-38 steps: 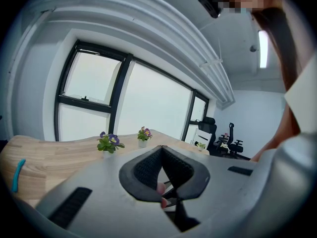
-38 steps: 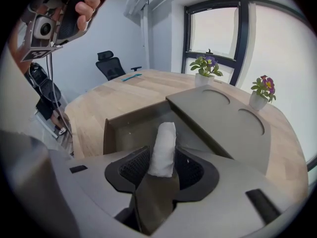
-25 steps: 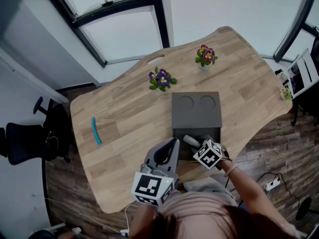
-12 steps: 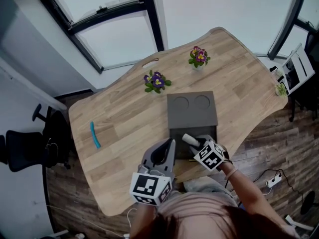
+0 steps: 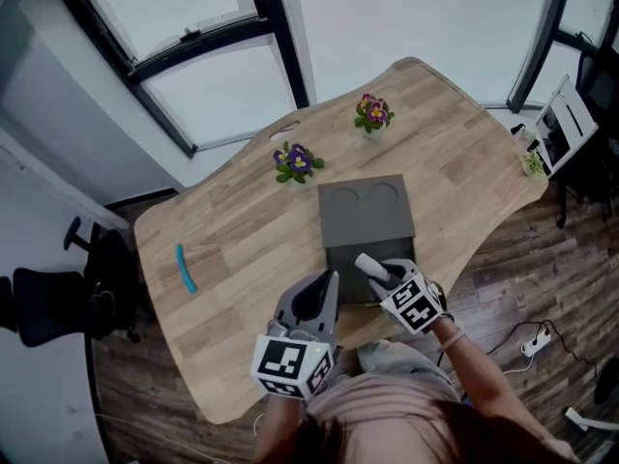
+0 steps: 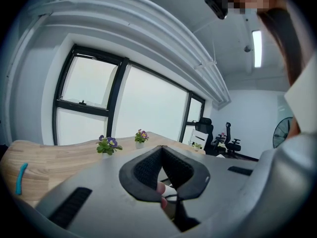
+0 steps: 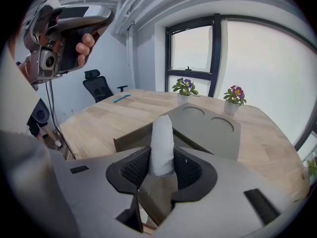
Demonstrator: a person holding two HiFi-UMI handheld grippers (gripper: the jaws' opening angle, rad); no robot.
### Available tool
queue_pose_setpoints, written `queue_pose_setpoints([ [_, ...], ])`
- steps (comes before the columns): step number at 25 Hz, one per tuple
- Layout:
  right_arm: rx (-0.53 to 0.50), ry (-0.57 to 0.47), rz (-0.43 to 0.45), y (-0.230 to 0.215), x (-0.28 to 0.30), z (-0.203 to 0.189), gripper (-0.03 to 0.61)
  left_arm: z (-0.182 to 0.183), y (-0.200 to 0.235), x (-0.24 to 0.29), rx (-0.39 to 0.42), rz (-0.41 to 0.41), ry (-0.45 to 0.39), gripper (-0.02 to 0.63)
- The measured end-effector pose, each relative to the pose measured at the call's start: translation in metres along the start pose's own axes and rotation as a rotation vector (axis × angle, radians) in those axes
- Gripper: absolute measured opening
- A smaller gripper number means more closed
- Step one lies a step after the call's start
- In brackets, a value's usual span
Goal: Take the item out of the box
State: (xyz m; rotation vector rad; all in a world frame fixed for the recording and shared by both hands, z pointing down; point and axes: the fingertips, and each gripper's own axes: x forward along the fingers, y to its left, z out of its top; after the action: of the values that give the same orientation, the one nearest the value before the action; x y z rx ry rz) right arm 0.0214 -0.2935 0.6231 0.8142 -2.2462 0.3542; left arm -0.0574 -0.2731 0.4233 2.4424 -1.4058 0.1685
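A dark grey box [image 5: 365, 222] sits on the wooden table [image 5: 242, 230], its lid with two round dents [image 7: 210, 124] folded back. My right gripper [image 5: 386, 276] hangs over the box's open near part, shut on a white rolled item [image 5: 368, 263]. In the right gripper view the white roll [image 7: 162, 138] stands upright between the pads of that gripper [image 7: 161, 163], above the box's wall [image 7: 132, 136]. My left gripper [image 5: 330, 281] is raised left of the box by the table's near edge. The left gripper [image 6: 161, 150] has its jaws together and holds nothing.
Two small pots of purple flowers [image 5: 292, 160] [image 5: 372, 112] stand behind the box. A turquoise stick [image 5: 185, 267] lies at the table's left. A black office chair [image 5: 53, 293] stands on the floor at the left, and cables [image 5: 530, 341] lie at the right.
The head view has drifted a little. My right gripper has lifted slightly with the white roll above the box's opening. The left gripper has hardly moved.
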Motion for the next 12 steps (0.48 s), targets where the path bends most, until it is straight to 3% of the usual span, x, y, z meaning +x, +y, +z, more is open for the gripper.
queue_pose_setpoints([
  [12, 0.09, -0.16, -0.109, 0.006, -0.052, 0.027, 0.133, 0.004, -0.018, -0.029, 0.033, -0.046, -0.027, -0.002],
])
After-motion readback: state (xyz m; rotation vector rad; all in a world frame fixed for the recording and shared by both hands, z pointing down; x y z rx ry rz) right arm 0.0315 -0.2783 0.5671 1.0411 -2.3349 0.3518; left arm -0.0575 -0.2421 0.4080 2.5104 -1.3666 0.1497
